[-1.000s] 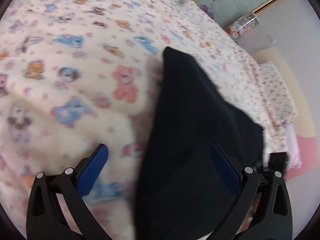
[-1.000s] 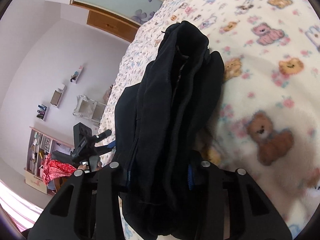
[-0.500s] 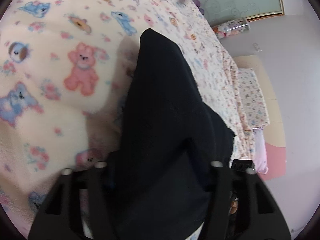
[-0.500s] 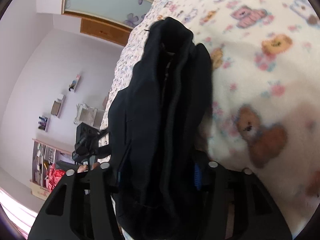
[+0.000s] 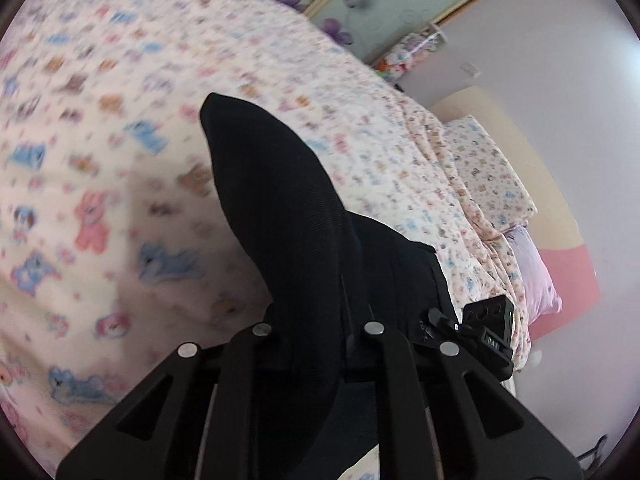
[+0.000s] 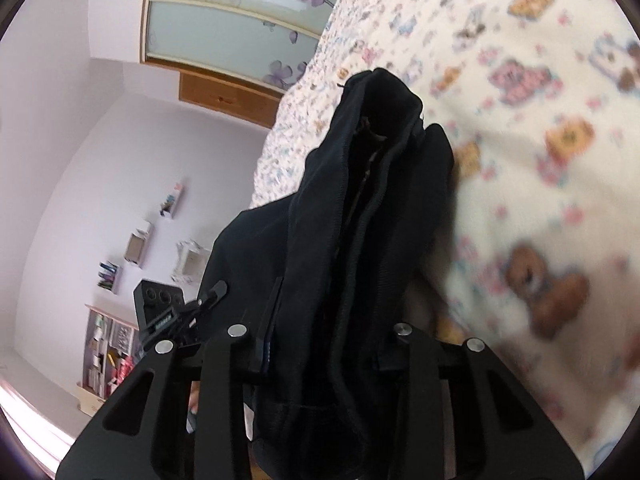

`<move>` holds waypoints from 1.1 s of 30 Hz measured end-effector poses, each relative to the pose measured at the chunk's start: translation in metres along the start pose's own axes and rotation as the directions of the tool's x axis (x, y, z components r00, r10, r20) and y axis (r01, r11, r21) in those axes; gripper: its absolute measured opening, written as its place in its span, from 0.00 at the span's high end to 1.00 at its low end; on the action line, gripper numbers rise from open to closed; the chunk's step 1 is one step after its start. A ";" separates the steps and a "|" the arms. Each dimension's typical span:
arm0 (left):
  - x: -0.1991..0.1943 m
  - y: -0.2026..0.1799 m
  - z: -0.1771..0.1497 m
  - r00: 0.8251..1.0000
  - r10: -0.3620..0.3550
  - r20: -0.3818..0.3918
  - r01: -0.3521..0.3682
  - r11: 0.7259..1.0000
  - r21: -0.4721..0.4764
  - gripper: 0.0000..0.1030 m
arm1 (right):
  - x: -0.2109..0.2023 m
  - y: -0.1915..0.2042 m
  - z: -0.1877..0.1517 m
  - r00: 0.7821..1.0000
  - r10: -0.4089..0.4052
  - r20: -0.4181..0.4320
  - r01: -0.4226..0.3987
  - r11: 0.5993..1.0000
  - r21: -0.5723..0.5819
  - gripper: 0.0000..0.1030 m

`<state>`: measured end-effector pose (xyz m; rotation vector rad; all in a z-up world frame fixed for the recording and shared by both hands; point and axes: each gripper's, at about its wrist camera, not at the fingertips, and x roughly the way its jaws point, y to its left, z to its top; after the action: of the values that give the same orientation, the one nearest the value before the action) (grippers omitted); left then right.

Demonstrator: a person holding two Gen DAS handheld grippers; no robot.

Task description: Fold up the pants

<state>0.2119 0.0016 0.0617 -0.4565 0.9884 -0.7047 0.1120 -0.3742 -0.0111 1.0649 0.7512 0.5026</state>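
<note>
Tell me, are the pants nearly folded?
Not yet. Done: both grippers, left and right, have the black pants, the left jaws having just closed on the cloth. In hand: the pants hang bunched above the bed. Left: laying them flat and folding.
</note>
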 end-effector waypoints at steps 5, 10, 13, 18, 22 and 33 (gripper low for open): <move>0.017 -0.024 0.023 0.999 -0.019 0.049 0.017 0.999 0.040 0.88 | -0.011 0.015 0.042 0.996 -0.007 0.083 0.009 1.000 -0.029 0.67; 0.045 -0.030 0.058 0.995 -0.035 0.096 0.031 0.999 0.043 0.88 | -0.014 0.022 0.082 0.989 -0.041 0.141 0.052 0.996 -0.075 0.67; 0.070 -0.027 0.068 0.994 -0.030 0.103 0.027 0.999 0.033 0.88 | -0.011 0.009 0.092 0.984 -0.064 0.167 0.079 0.994 -0.082 0.67; 0.123 0.014 0.059 0.994 0.092 0.064 -0.089 0.995 -0.055 0.82 | 0.002 -0.063 0.095 0.959 -0.216 0.181 0.213 0.976 0.035 0.67; 0.130 0.044 0.047 0.990 0.104 0.095 -0.088 0.983 -0.160 0.49 | 0.001 -0.064 0.090 0.949 -0.245 0.199 0.245 0.969 0.022 0.60; 0.038 0.017 0.024 0.938 0.223 0.265 -0.196 0.973 -0.124 0.19 | -0.050 -0.002 0.060 0.849 -0.362 0.385 0.438 0.890 -0.129 0.34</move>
<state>0.2516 -0.0129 0.0399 -0.5105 0.7923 -0.3884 0.1243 -0.4453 0.0187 0.7372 0.5642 0.0217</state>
